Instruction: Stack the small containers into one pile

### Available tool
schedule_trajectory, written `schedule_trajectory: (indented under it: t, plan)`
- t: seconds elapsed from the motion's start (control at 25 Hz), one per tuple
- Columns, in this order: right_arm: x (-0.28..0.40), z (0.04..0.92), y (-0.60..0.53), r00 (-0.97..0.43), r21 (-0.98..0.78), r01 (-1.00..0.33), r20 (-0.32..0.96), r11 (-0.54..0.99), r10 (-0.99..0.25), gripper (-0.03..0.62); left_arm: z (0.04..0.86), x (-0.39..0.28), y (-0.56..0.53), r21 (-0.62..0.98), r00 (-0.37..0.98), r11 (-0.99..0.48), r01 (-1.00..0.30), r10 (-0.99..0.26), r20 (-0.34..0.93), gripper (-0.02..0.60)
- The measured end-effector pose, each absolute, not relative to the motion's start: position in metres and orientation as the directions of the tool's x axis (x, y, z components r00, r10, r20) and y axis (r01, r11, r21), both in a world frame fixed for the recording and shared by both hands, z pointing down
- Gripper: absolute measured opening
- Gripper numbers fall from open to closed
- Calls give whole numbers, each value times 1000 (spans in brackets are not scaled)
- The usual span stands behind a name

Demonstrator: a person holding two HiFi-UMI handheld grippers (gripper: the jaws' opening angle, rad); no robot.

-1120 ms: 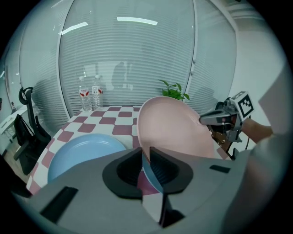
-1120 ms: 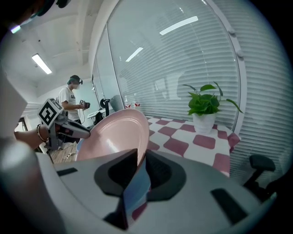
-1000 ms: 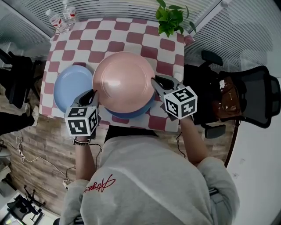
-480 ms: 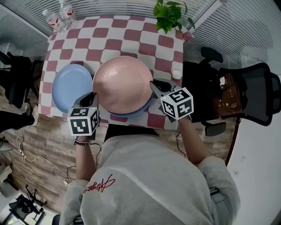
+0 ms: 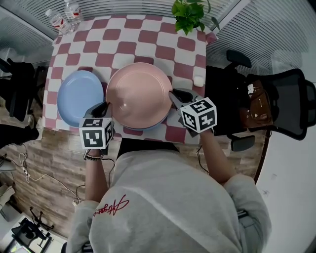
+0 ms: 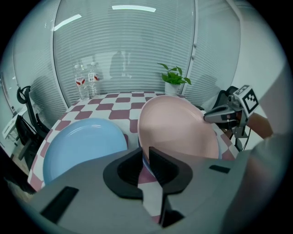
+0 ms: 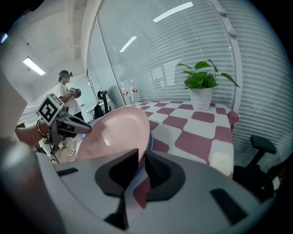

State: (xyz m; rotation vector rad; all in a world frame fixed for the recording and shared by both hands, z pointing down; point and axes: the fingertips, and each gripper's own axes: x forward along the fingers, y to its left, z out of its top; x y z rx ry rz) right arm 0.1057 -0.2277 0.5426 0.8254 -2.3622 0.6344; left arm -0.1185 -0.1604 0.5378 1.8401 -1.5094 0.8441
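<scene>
Round pink plate (image 5: 140, 94): smooth and glossy, at the middle of the head view, held between the two grippers by opposite edges.
Left gripper (image 5: 104, 106): at the pink plate's lower left edge. Its jaws stand narrow, with the plate's rim pinched between them, as the left gripper view (image 6: 144, 160) shows.
Right gripper (image 5: 174, 95): at the plate's right edge. Its jaws are also narrow and closed on the rim, which runs into the gap in the right gripper view (image 7: 138, 167).
Blue plate underneath (image 7: 149, 139): only a thin rim of it shows, just below the pink plate's edge. I cannot tell whether the two touch.
Second round blue plate (image 5: 79, 96): lies flat at centre left of the head view, just beside the pink plate, and at lower left in the left gripper view (image 6: 82, 141).
Red-and-white checked tablecloth (image 5: 148, 34): covers the table in the upper half of the head view.
Potted green plant (image 5: 190, 15): at the top edge, on the table's far side.
Clear water bottles (image 5: 64, 17): two, in the upper left corner.
Small white object (image 5: 198, 81): on the cloth at the table's right edge, near the right gripper. What it is cannot be made out.
Black office chair (image 5: 289, 106): at the right of the frame, off the table.
</scene>
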Motion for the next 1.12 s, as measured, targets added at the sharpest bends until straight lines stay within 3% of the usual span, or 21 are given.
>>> schedule_trajectory:
  t: [0.64,1.12]
  plan:
    - [103,552,-226,-608,-101,-641,672,761,-423,52,555,-118,-158,-64,57,-188,-980,-575,816,57]
    - [103,554,-227,-618,-87,-615,670,784,-411,55,555,-119,-159,-43,54,-145,-989,-602,796,57]
